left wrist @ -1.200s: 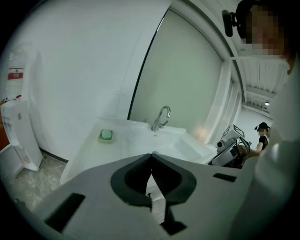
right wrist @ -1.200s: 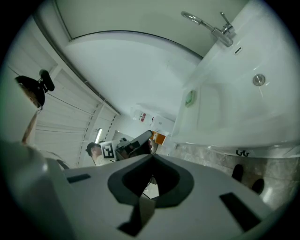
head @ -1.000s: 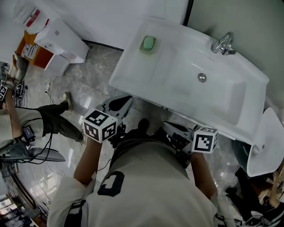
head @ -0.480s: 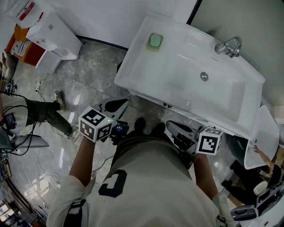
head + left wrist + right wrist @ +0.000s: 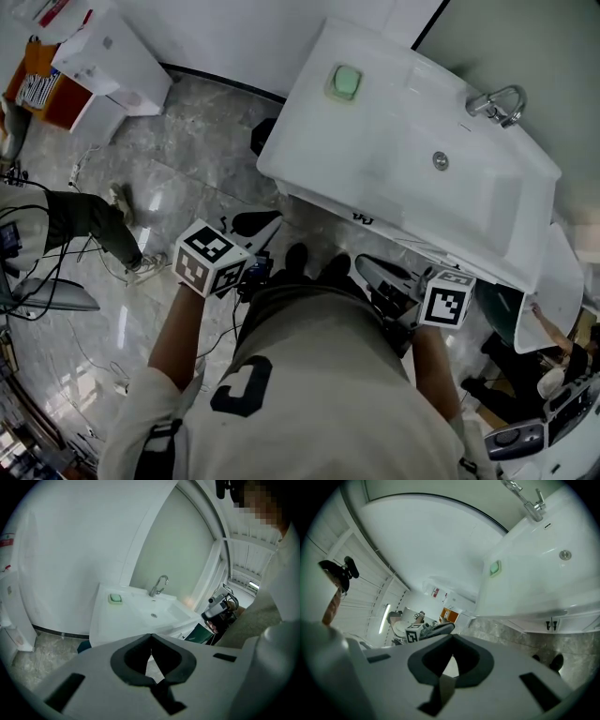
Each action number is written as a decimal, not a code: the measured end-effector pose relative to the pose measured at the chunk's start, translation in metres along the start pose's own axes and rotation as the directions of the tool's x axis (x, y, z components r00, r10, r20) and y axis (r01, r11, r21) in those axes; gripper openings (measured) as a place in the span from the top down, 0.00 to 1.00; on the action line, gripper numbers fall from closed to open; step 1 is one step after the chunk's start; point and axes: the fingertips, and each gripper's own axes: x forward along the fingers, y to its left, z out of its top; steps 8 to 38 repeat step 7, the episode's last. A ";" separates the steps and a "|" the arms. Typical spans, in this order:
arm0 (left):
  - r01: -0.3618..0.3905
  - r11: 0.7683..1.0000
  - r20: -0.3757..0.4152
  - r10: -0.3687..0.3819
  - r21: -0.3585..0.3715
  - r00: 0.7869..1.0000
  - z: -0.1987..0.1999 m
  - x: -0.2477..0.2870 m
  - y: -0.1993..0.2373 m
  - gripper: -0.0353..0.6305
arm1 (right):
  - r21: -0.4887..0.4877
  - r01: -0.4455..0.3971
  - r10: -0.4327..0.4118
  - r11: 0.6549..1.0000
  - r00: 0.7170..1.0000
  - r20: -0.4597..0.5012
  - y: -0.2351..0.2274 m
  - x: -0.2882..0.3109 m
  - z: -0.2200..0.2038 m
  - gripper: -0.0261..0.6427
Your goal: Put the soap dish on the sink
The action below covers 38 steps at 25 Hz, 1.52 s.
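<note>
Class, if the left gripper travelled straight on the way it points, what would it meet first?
Probably the sink, near its front edge, though depth is unclear.

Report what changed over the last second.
The left tool and right tool drew back a little from the white ceramic sink, which now sits further right in the head view. Nothing was gripped or released. Unchanged: the green soap dish rests on the sink's far left corner, and both tools are shut and empty.

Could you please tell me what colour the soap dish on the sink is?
The soap dish is pale green; head view shows it best.
</note>
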 end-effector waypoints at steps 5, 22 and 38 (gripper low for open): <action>-0.015 1.000 -0.003 0.015 0.004 1.000 -0.006 -0.007 0.006 0.92 | -0.005 -0.011 0.011 1.000 1.000 -0.008 0.004 0.013 -0.005 0.95; -0.025 1.000 -0.012 0.025 -0.004 1.000 -0.013 -0.013 0.007 0.92 | 0.000 -0.018 0.018 1.000 1.000 -0.020 0.007 0.018 -0.010 0.95; -0.025 1.000 -0.012 0.025 -0.004 1.000 -0.013 -0.013 0.007 0.92 | 0.000 -0.018 0.018 1.000 1.000 -0.020 0.007 0.018 -0.010 0.95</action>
